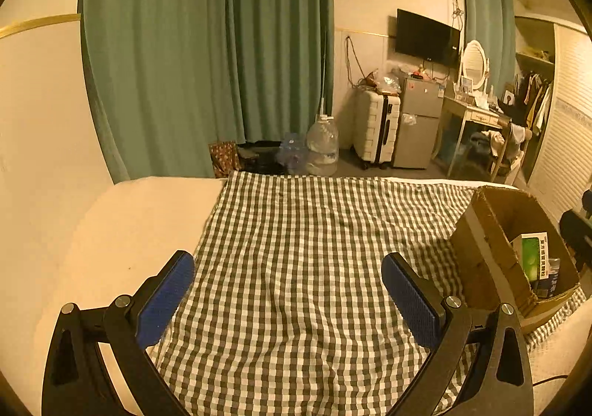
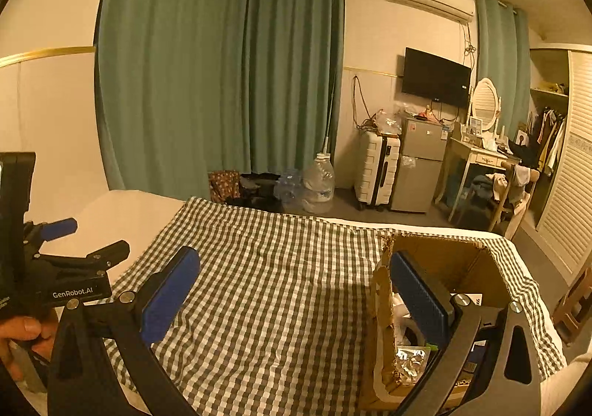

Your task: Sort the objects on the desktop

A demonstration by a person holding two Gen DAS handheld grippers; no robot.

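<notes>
An open cardboard box stands on the checked cloth at the right. Inside it are a green-and-white medicine box and other small packs. In the right wrist view the box holds a foil blister pack and white items. My left gripper is open and empty above the cloth, left of the box. My right gripper is open and empty, its right finger over the box's near wall. The left gripper also shows in the right wrist view, at the left, held by a hand.
The cloth covers a white bed. Beyond it on the floor stand water jugs, a white suitcase, a small fridge and a dressing table. Green curtains hang behind.
</notes>
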